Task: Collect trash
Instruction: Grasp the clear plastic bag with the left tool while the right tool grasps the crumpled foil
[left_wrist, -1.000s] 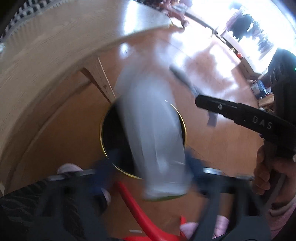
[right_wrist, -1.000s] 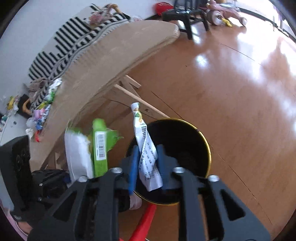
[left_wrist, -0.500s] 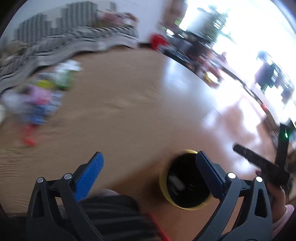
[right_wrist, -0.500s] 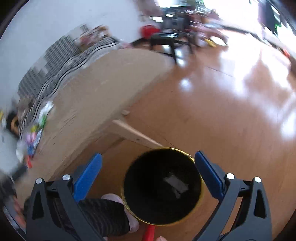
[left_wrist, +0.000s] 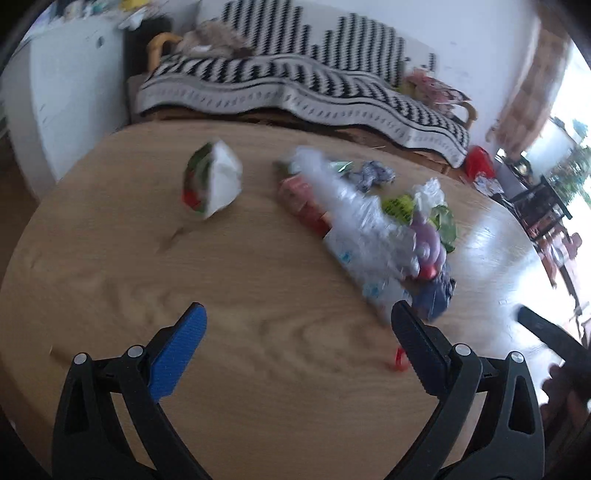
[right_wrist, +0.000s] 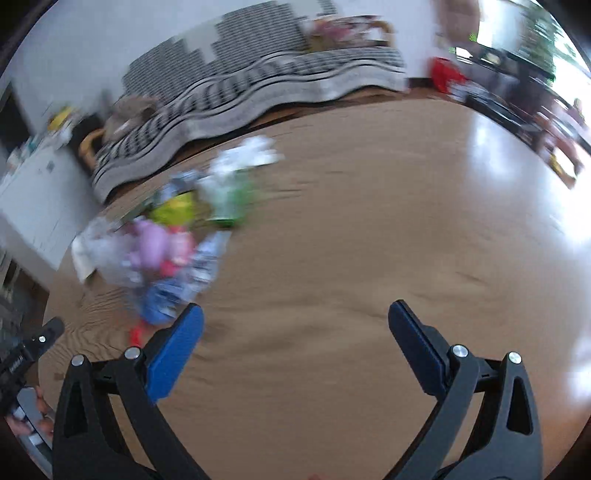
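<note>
A heap of wrappers and clear plastic (left_wrist: 373, 221) lies on the round wooden table (left_wrist: 221, 288), right of centre in the left wrist view. A white and green packet (left_wrist: 212, 179) lies apart to its left, and a small red scrap (left_wrist: 400, 360) lies near the right finger. My left gripper (left_wrist: 297, 325) hovers open above the table, nothing between its fingers. In the right wrist view the same heap (right_wrist: 166, 240) is blurred at the left, with a white and green wrapper (right_wrist: 236, 177) behind it. My right gripper (right_wrist: 295, 325) is open and empty over bare wood (right_wrist: 351, 258).
A sofa with a black and white striped throw (left_wrist: 303, 88) stands behind the table. A white cabinet (left_wrist: 62, 92) is at the left. Dark chairs (left_wrist: 543, 206) and a red object (left_wrist: 478, 166) stand on the shiny floor at the right. The other gripper's black finger (left_wrist: 546, 328) shows at the right edge.
Both grippers let their trash go into the black bin and opened. Both then swung up from the bin to the tabletop, where the trash heap now shows.
</note>
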